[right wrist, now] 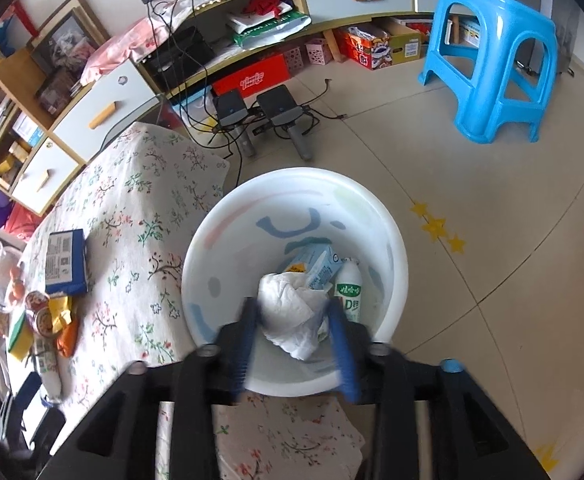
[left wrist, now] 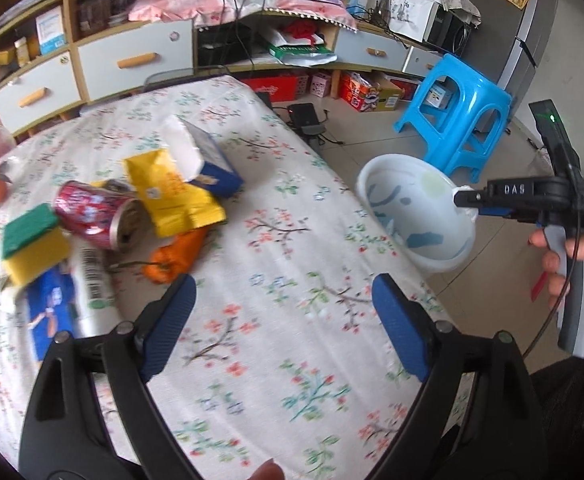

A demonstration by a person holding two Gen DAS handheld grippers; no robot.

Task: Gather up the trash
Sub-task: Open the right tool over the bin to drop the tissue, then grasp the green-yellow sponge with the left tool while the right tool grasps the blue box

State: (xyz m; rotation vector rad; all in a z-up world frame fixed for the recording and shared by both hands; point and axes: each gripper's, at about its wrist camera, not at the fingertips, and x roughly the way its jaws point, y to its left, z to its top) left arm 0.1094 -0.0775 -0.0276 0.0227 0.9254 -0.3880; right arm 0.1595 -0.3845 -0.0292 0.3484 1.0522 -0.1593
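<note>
Dropping step: right gripper (right wrist: 294, 340) holds crumpled tissue (right wrist: 292, 316) between its fingers over the white basin (right wrist: 392, 248) on the floor. Left gripper (left wrist: 282, 320) spread wide, empty, above the table (left wrist: 292, 208). Next: release tissue, then fetch the crushed can (left wrist: 96, 216).

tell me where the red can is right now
The red can lies on its side on the floral table, left in the left wrist view, between the sponge and the yellow packet.

left tool (left wrist: 282, 320): black frame, ribbed blue pads | right tool (right wrist: 296, 344): blurred, seemingly alike
</note>
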